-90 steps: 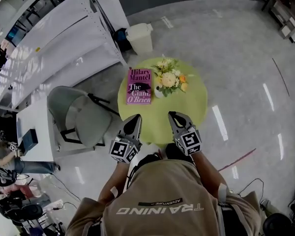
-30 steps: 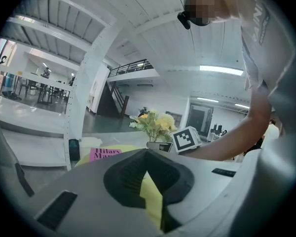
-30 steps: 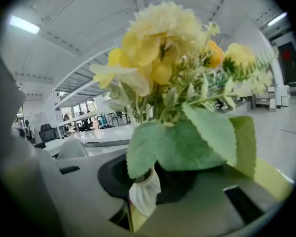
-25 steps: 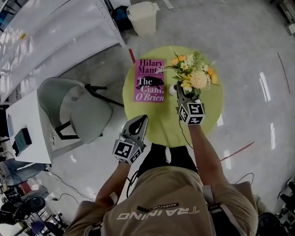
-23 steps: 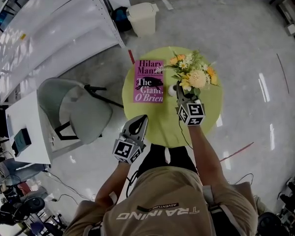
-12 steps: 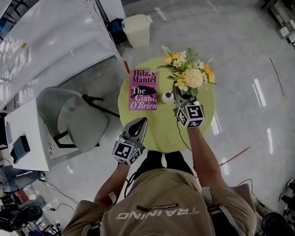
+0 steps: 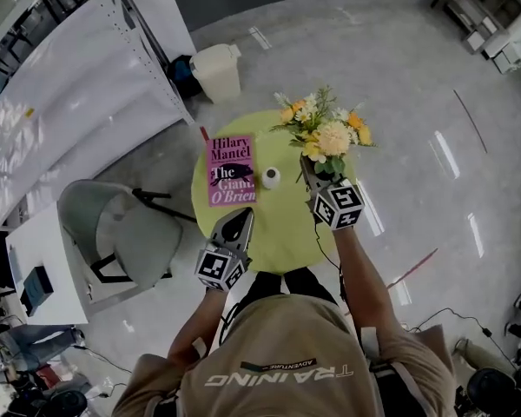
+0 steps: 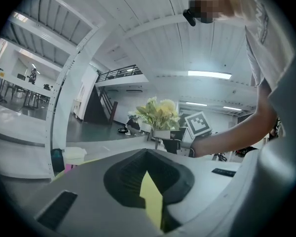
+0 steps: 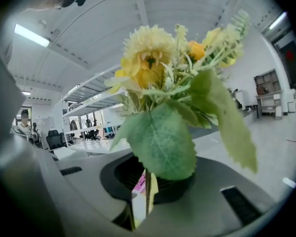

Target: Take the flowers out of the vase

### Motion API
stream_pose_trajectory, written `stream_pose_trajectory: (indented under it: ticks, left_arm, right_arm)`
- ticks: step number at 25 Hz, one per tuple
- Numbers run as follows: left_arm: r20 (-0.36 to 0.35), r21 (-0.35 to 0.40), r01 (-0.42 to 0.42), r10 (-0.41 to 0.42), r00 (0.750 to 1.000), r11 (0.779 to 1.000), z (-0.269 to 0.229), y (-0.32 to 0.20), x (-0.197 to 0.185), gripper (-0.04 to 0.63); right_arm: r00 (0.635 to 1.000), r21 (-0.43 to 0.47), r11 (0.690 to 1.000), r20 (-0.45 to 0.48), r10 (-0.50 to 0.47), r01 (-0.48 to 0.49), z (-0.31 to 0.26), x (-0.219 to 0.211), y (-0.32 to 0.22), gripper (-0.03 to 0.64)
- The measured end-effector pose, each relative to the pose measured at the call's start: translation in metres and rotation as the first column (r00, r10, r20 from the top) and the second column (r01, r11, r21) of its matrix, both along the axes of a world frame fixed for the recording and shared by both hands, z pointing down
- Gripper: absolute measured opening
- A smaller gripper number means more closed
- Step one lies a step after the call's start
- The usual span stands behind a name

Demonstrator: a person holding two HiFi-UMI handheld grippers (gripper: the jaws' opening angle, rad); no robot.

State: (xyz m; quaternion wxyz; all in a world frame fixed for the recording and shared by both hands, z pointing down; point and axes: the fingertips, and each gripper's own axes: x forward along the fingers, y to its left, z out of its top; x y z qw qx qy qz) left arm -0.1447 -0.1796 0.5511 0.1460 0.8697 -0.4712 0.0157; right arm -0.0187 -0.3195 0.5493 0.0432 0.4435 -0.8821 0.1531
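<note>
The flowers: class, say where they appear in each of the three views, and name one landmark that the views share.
Head view: flowers upper centre, over the table's far edge.
Left gripper view: flowers small, centre, in the distance.
Right gripper view: flowers close up, filling the middle.
Shared landmark: green table, in head and left gripper views.

A round yellow-green table (image 7: 282, 222) sits at the centre of the head view. A pink Hilary Mantel book (image 7: 231, 170), "The Giant, O'Brien", lies flat on its left part. 1 grey shell chair (image 7: 122, 233) stands left of the table, 1 white lidded bin (image 7: 219, 70) above it. White shelving (image 7: 69, 85) fills the upper left. A red tape strip (image 7: 413, 268) marks the glossy grey floor (image 7: 434, 102) at lower right.
</note>
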Motion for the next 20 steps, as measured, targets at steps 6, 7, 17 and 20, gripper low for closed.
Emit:
stream_pose_trajectory:
  ticks: [6, 7, 17, 20]
  left_arm:
    - [0.008, -0.011, -0.023, 0.023, 1.000, 1.000, 0.001, 0.002, 0.021, 0.002]
    - [0.010, -0.016, -0.026, 0.026, 1.000, 1.000, 0.003, 0.003, 0.023, 0.002]
    - [0.029, -0.065, -0.023, 0.025, 0.999, 0.998, 0.019, -0.002, 0.037, 0.002]
    - [0.031, -0.075, -0.015, 0.017, 0.999, 0.997, 0.023, -0.007, 0.037, 0.002]
  right_arm:
    - [0.999, -0.224, 0.975, -0.035, -0.011, 0.003, 0.076, 0.034, 0.038, 0.034]
    - [0.999, -0.258, 0.966, -0.045, -0.015, 0.003, 0.089, 0.038, 0.044, 0.034]
    - [0.993, -0.503, 0.864, -0.097, -0.071, 0.013, 0.191, 0.055, 0.056, 0.034]
    - [0.989, -0.555, 0.832, -0.121, -0.083, 0.002, 0.215, 0.056, 0.050, 0.034]
